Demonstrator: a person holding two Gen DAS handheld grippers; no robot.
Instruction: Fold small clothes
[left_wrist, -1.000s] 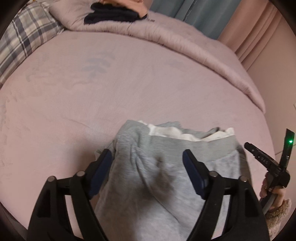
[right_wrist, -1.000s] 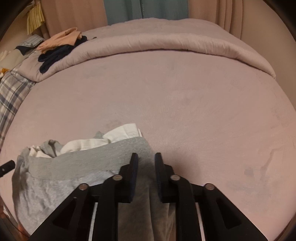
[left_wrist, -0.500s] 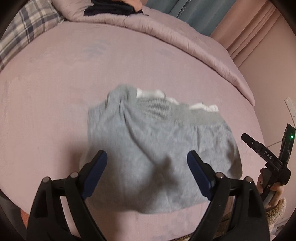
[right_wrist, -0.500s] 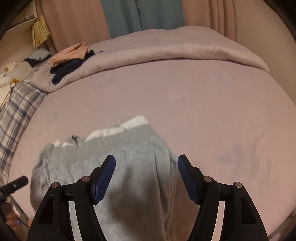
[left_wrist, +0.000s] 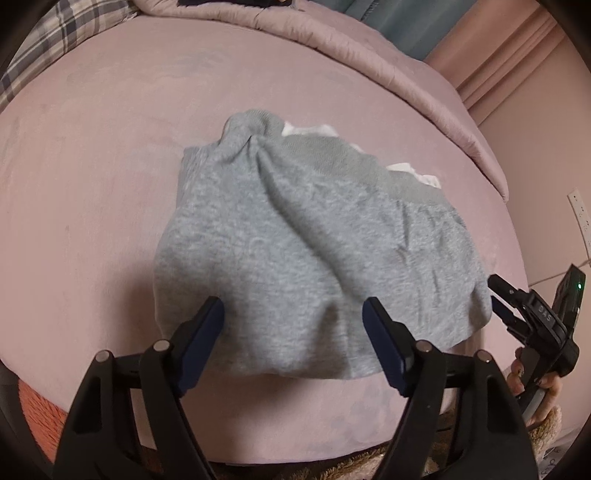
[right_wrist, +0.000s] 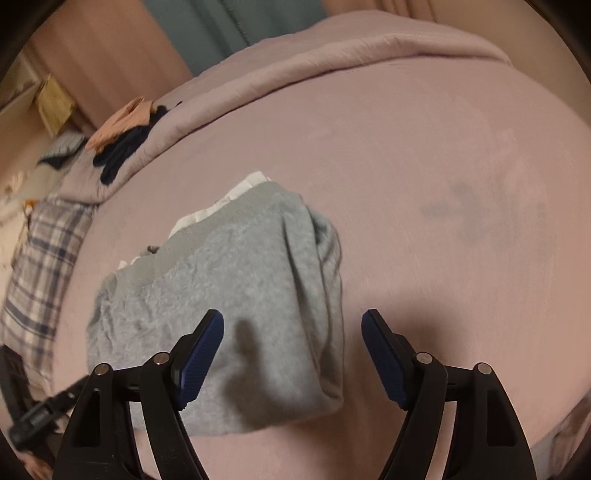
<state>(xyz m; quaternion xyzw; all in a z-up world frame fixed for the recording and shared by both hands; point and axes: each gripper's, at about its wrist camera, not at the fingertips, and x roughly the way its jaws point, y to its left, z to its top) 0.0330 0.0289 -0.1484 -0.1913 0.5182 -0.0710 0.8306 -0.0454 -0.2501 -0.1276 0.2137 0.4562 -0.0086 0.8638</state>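
A folded grey sweat garment (left_wrist: 314, 240) lies on the pink bed, with a strip of white cloth (left_wrist: 310, 129) peeking out at its far edge. My left gripper (left_wrist: 293, 314) hovers over the garment's near edge; its jaws are closing, and the pads touch nothing. In the right wrist view the same grey garment (right_wrist: 229, 302) lies left of centre. My right gripper (right_wrist: 291, 325) hangs above its near right corner with its jaws opening and nothing pressed between them. The right gripper (left_wrist: 517, 306) also shows at the garment's right edge, held by a hand.
A rolled pink duvet (left_wrist: 369, 55) runs along the far side of the bed. A plaid pillow (right_wrist: 40, 266) lies at the left, with dark and peach clothes (right_wrist: 125, 140) heaped beyond it. A wall socket (left_wrist: 580, 210) is at the right. The bed's near edge is just below the grippers.
My right gripper, shut on the grey garment's edge a second ago, has opened and let it go. Both grippers have drawn back toward the bed's near edge. The garment now lies flat.
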